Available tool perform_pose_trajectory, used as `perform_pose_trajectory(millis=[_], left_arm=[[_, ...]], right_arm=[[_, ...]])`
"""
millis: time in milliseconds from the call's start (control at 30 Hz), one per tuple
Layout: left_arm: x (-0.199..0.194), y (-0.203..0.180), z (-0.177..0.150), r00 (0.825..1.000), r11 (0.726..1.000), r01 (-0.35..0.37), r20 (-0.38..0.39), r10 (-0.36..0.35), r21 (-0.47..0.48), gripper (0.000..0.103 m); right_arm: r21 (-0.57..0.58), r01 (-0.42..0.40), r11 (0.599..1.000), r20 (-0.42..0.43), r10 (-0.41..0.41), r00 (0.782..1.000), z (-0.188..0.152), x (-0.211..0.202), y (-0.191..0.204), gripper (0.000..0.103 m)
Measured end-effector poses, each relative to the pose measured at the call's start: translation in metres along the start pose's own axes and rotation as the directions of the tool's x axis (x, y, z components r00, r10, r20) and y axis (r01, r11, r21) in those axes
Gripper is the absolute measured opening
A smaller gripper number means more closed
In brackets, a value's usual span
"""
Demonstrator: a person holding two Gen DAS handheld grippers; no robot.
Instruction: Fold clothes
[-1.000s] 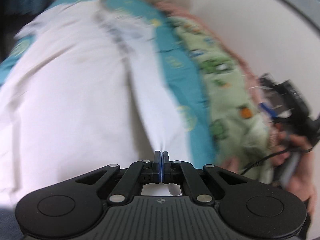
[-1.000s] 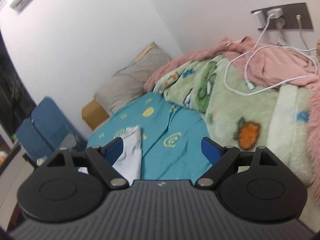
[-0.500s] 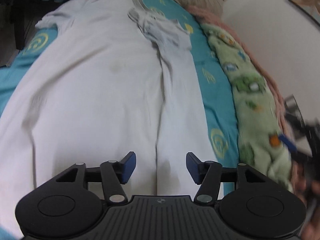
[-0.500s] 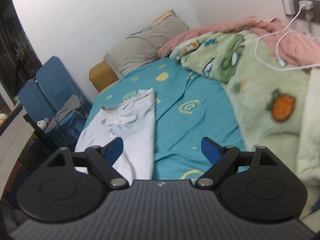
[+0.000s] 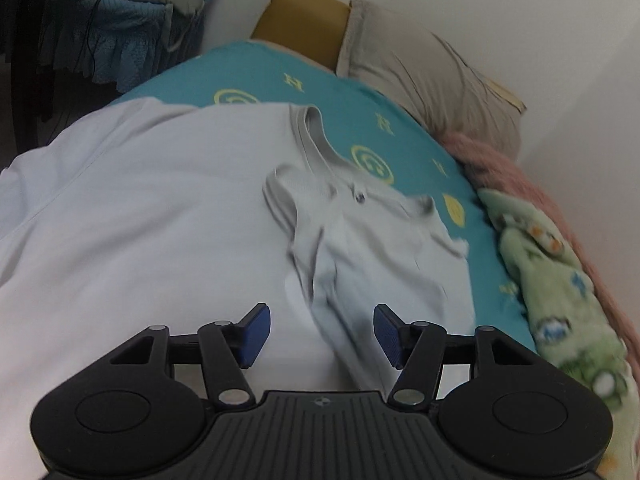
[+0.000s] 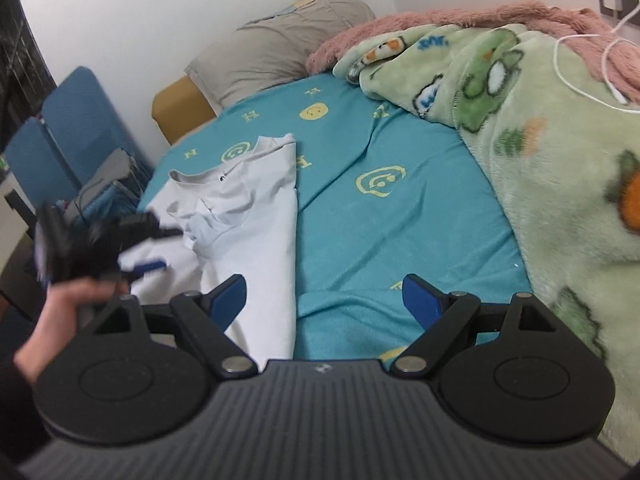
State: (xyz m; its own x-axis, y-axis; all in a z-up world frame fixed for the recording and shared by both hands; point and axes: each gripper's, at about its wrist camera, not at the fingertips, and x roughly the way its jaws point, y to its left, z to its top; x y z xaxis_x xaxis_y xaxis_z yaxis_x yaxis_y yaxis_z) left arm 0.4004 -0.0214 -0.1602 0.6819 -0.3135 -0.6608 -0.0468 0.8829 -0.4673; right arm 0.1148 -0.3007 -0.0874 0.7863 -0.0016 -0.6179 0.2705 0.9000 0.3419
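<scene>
Here, the white shirt [image 5: 152, 216] lies flat on the bed, collar toward the far end, covering the left portion of the teal sheet [image 6: 384, 216]. One side of the shirt is folded inward over the body, forming a long straight edge along its right side in the right wrist view. A small dark button shows near the collar [image 5: 320, 148]. The fabric around the folded sleeve area is rumpled.

The left gripper [image 5: 322, 334] hovers just above the shirt with its jaws spread wide and nothing between them; the blue pads [image 5: 256, 334] sit apart on either side of a raised fold of cloth. In the right wrist view this same gripper appears blurred at the left, held in the person's left hand [image 6: 68, 304].

The right gripper [image 6: 324, 300] is also spread wide and grips nothing. It sits above the near part of the sheet, with the shirt's folded edge near its left finger.

To the right of the sheet lies a green cartoon-print blanket [image 6: 552, 152], with a pink fuzzy blanket [image 6: 440, 20] behind it and a white cable [image 6: 588, 76] resting on top. A grey pillow [image 6: 280, 48] lies at the far end of the bed, against the white wall. A blue chair [image 6: 76, 128] stands to the far left of the bed.
</scene>
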Motion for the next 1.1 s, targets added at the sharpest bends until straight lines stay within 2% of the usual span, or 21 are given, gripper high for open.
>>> perform_pose_trajectory(millis=[67,100,133,200,333,433,533,600,667,700,767,833,900,1033,1100], left_arm=[[0.019,0.0,0.007,1.0,1.0,0.005,0.001,-0.005,-0.006,0.054],[0.027,-0.001,0.009,1.0,1.0,0.001,-0.001,-0.001,0.006,0.044],[0.033,-0.002,0.009,1.0,1.0,-0.01,-0.004,0.01,0.028,0.027],[0.038,-0.004,0.01,1.0,0.998,-0.007,-0.005,0.008,0.065,0.013],[0.012,-0.003,0.012,0.998,0.993,0.049,0.025,-0.052,0.103,0.008],[-0.017,0.008,0.013,0.994,0.992,0.11,-0.001,-0.111,0.067,0.008],[-0.039,0.024,0.006,0.994,0.993,0.098,-0.061,-0.095,0.061,0.008],[-0.044,0.035,-0.001,0.992,0.995,0.06,-0.12,-0.05,0.074,0.008],[-0.042,0.048,-0.007,0.984,0.996,0.02,-0.179,-0.004,0.09,0.009],[-0.041,0.055,-0.007,0.982,0.997,0.024,-0.187,-0.01,0.073,0.01],[-0.041,0.069,-0.003,0.984,0.998,0.051,-0.173,-0.047,0.024,0.026],[-0.041,0.081,0.007,0.989,0.998,0.067,-0.129,-0.069,-0.017,0.057],[-0.036,0.09,0.02,0.995,0.997,0.055,-0.079,-0.059,-0.058,0.068],[-0.002,0.089,0.05,0.998,0.995,0.051,-0.04,-0.054,-0.089,0.07],[0.014,0.08,0.057,0.998,0.998,0.047,-0.033,-0.049,-0.045,0.07]], right_arm=[[-0.01,0.001,1.0,-0.009,-0.002,1.0,0.0,0.011,0.001,0.086],[-0.014,0.006,1.0,-0.016,-0.006,1.0,0.0,0.016,0.001,0.086],[-0.012,0.008,1.0,-0.024,-0.008,1.0,0.0,0.021,0.0,0.086],[-0.003,0.009,1.0,-0.044,-0.009,0.999,0.0,0.031,-0.002,0.086],[0.006,0.014,1.0,-0.061,-0.014,0.998,-0.001,0.037,-0.003,0.086],[0.001,0.014,1.0,-0.064,-0.014,0.998,-0.003,0.035,-0.001,0.086],[-0.003,0.014,1.0,-0.067,-0.015,0.998,-0.004,0.034,0.0,0.086],[-0.001,0.013,1.0,-0.066,-0.013,0.998,-0.005,0.03,0.0,0.086],[0.001,0.012,1.0,-0.068,-0.011,0.998,-0.005,0.027,0.001,0.086],[0.002,0.008,1.0,-0.07,-0.008,0.998,-0.006,0.026,0.002,0.086],[-0.005,0.002,1.0,-0.072,-0.002,0.997,-0.007,0.024,0.004,0.086],[-0.017,0.0,1.0,-0.075,-0.002,0.997,-0.009,0.023,0.006,0.086],[-0.022,0.0,1.0,-0.081,-0.002,0.997,-0.01,0.025,0.008,0.086],[-0.021,-0.002,1.0,-0.094,0.0,0.996,-0.011,0.031,0.01,0.086],[-0.022,-0.001,1.0,-0.1,-0.001,0.995,-0.012,0.035,0.011,0.086]])
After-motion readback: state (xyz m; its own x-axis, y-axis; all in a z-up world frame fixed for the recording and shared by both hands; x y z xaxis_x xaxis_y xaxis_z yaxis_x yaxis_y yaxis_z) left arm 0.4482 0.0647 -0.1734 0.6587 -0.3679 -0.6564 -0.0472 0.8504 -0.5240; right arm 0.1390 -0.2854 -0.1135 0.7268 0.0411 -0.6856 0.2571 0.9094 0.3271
